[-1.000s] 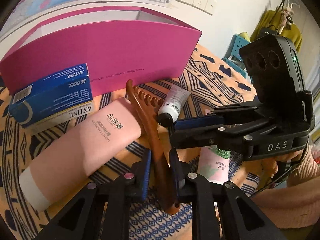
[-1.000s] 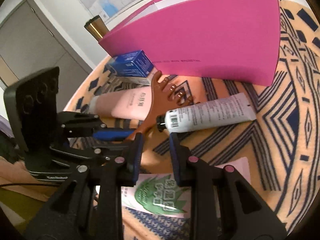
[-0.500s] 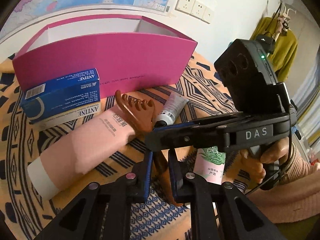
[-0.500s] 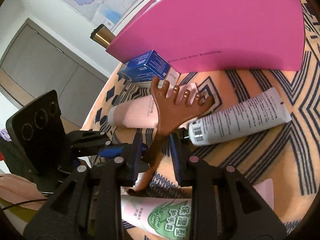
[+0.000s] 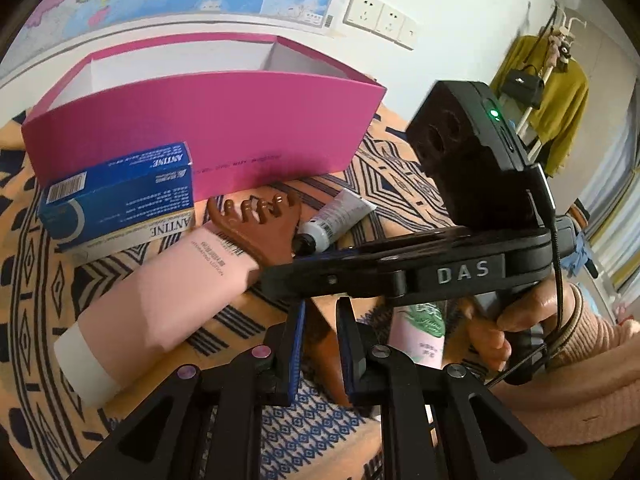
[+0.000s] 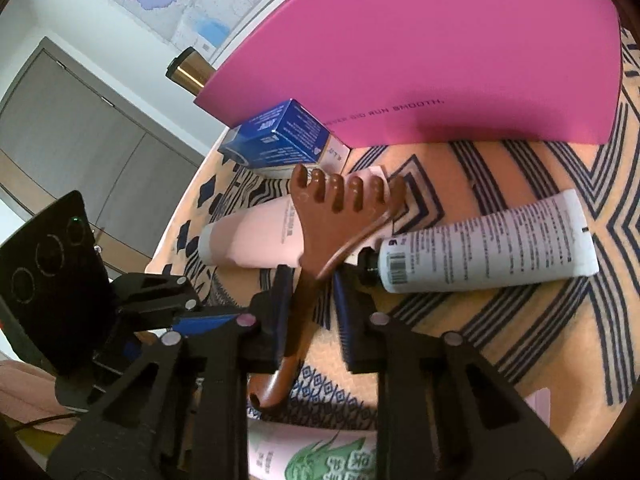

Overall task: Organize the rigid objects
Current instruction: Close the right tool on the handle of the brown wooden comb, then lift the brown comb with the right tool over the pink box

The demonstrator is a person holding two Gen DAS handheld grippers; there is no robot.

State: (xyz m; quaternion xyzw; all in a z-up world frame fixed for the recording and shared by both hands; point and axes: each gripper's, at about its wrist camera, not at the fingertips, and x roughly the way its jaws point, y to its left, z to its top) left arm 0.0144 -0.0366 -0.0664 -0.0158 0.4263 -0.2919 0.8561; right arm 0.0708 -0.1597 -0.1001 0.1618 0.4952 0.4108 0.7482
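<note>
A brown hand-shaped wooden scratcher (image 5: 260,224) (image 6: 340,216) is lifted off the patterned cloth, head up toward the pink box (image 5: 200,128) (image 6: 440,52). My left gripper (image 5: 320,344) is shut on its handle. My right gripper (image 6: 310,308) straddles the handle from the side; its left pad touches it and a gap shows at the right pad. In the left wrist view the right gripper crosses over the handle. A pink lotion tube (image 5: 160,300) (image 6: 248,240), a white tube (image 5: 336,220) (image 6: 488,244) and a blue carton (image 5: 120,196) (image 6: 276,140) lie around it.
A green-printed pink tube (image 5: 416,332) (image 6: 316,456) lies near the front under the grippers. A brass-coloured cylinder (image 6: 188,70) stands behind the box's left end. Wall, map and sockets are behind the box. A coat rack (image 5: 548,80) stands at the far right.
The left gripper has lifted the scratcher off the cloth and tilted its head up. The right gripper has moved in around the handle from the side.
</note>
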